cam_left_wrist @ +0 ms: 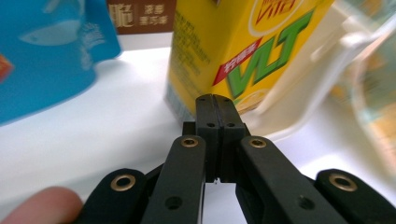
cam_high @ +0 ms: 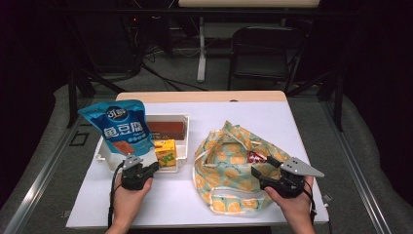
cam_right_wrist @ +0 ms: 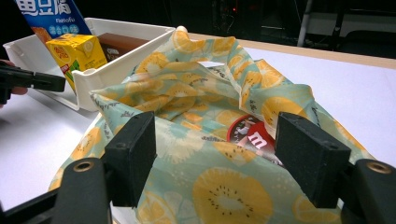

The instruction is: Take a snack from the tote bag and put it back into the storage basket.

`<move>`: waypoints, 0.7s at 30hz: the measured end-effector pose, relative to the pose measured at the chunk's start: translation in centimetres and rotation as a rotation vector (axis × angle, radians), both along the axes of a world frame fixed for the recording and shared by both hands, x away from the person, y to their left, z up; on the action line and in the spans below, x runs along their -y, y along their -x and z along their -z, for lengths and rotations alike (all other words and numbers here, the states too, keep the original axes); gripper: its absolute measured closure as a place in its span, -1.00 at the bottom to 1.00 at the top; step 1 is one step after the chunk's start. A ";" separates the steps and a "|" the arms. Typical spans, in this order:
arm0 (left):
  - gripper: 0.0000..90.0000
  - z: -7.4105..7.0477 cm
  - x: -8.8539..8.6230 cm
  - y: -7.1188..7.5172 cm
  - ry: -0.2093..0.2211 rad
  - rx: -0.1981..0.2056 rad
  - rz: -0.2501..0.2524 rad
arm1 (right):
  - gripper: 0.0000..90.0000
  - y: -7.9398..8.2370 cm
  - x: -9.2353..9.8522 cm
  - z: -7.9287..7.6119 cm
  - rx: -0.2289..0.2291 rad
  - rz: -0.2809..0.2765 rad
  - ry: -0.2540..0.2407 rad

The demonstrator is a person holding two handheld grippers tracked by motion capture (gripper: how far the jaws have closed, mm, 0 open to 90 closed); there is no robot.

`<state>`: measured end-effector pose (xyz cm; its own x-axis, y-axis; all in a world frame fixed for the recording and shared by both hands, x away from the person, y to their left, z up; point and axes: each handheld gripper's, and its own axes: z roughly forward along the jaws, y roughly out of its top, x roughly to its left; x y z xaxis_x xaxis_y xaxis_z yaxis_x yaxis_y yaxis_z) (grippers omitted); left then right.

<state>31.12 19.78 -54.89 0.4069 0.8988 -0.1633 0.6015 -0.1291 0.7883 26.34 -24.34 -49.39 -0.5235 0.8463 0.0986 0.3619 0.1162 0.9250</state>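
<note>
Two grippers are poised — left (cam_left_wrist: 215, 105) closed, empty, beside the carton (cam_left_wrist: 238, 51); right (cam_right_wrist: 229, 154) held wide over the bag (cam_right_wrist: 196, 140) for loading.

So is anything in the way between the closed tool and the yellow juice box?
Nothing visible. The left tool is shut and empty, pointing straight at the yellow juice box standing in the white tray. The blue pouch stands off to one side.

The white worktop (cam_high: 311, 122) is holding a white tray (cam_high: 103, 155) on its left side and a fruit-print cloth bag (cam_high: 221, 168) lying beside it.
</note>
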 end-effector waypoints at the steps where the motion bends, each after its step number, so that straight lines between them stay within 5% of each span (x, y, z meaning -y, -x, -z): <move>1: 1.00 -0.1 0.2 -0.1 -0.018 -0.003 0.002 | -0.34 0.0 -0.1 0.0 -0.001 -0.005 0.002; 8: 1.00 0.4 1.3 -1.2 0.008 -0.065 0.068 | -0.34 0.0 -0.2 0.1 -0.004 -0.006 0.003; 21: 1.00 0.1 2.7 -3.6 0.000 -0.076 0.105 | -0.34 -0.1 -0.5 0.4 -0.011 -0.013 0.013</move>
<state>34.74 17.10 -54.97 0.4855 0.8517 -0.1973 0.6427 -0.1948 0.7409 26.43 -23.83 -49.75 -0.5332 0.8408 0.0936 0.3705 0.1326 0.9193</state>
